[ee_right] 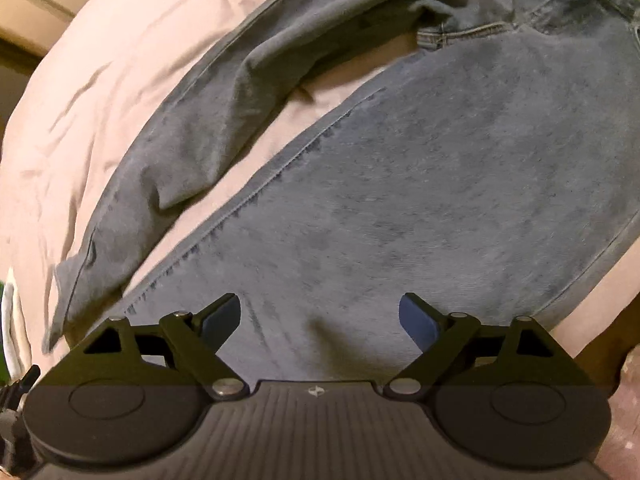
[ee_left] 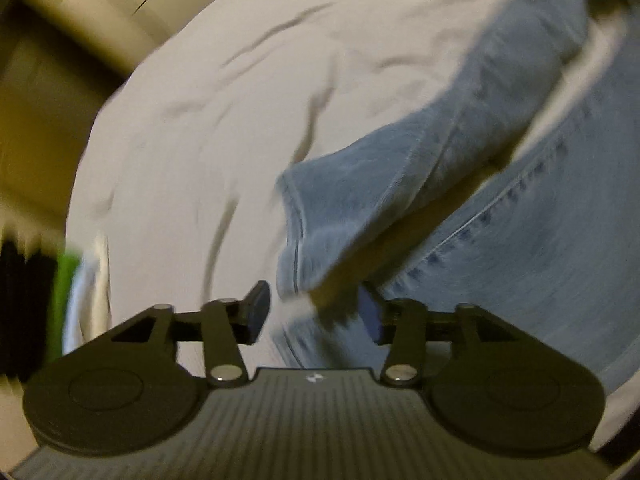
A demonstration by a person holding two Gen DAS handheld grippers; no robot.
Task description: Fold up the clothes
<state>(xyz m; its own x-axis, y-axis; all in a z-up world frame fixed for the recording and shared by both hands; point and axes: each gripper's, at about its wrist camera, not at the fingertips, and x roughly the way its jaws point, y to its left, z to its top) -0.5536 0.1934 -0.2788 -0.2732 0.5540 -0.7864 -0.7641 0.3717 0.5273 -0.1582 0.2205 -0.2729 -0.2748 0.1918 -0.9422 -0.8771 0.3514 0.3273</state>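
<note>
Denim filled the gap of the right claw [ee_right: 320, 320], held wide over the jeans [ee_right: 420, 200] on the bed [ee_right: 80, 100]. At ten o'clock the other leg lay crumpled. Left claw [ee_left: 316, 312] was half-open (blurred) beside its hem; gripping hems was judged next.

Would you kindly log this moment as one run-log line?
jeans spread on bed sheet | legs apart | left claw open at hem | right claw open above leg
</note>
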